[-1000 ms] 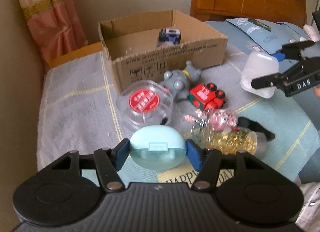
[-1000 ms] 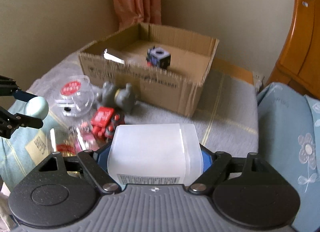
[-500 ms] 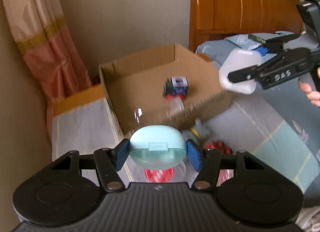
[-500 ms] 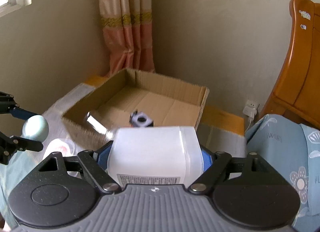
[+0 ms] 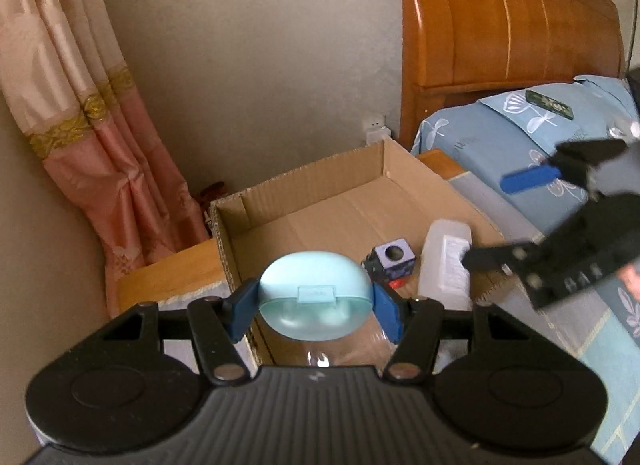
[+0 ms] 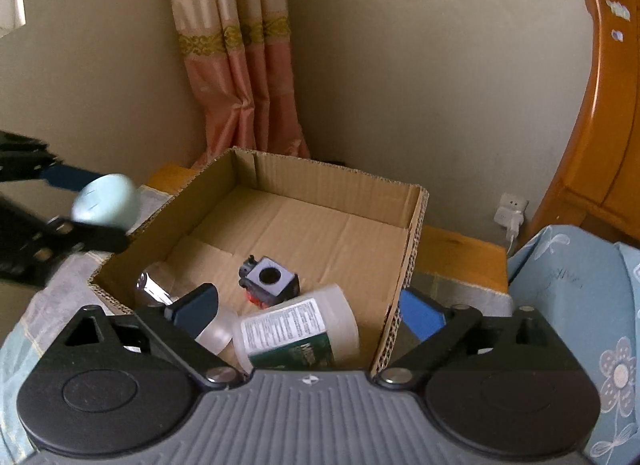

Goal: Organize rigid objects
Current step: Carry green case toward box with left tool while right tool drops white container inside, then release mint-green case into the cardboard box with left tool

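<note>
Left gripper: fingers clamped on pale blue case, above near wall of cardboard box.
Right gripper: fingers opening, touching nothing.
White bottle: lying inside box, near right corner.

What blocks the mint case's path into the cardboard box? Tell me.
Nothing visible. The mint case, clamped in the left gripper, hangs by the cardboard box near wall, and the floor beyond is bare. The white bottle and grey cube lie toward the right; the right gripper is opening there.
</note>
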Demonstrator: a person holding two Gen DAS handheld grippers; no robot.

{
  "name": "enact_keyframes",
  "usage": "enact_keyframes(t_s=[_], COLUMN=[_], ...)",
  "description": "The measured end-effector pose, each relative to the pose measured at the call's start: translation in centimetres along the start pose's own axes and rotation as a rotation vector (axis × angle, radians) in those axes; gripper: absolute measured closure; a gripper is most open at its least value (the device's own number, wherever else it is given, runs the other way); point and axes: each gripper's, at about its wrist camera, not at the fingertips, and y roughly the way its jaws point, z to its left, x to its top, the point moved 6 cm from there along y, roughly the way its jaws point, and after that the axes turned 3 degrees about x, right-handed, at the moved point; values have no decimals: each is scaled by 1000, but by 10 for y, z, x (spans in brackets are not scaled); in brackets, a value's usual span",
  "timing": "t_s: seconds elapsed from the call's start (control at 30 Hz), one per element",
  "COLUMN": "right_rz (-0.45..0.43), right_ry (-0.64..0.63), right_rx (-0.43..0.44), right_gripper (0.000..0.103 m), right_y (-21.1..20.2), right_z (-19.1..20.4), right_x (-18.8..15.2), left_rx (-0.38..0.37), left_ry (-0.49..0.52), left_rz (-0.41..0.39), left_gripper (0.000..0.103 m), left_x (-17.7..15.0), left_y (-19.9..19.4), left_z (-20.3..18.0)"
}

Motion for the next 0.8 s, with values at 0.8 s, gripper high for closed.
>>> enact_keyframes(t_s=[0.8], right_rz=[-3], right_ry=[-45], right_rx=[-21], right_gripper=[0], right_y=[-42], right_z=[24], right_x=[-29], left_rx=[66], left_ry=[-107], left_rz=[118], left_gripper=[30], left_x=[12], left_y=[96], left_z=[13])
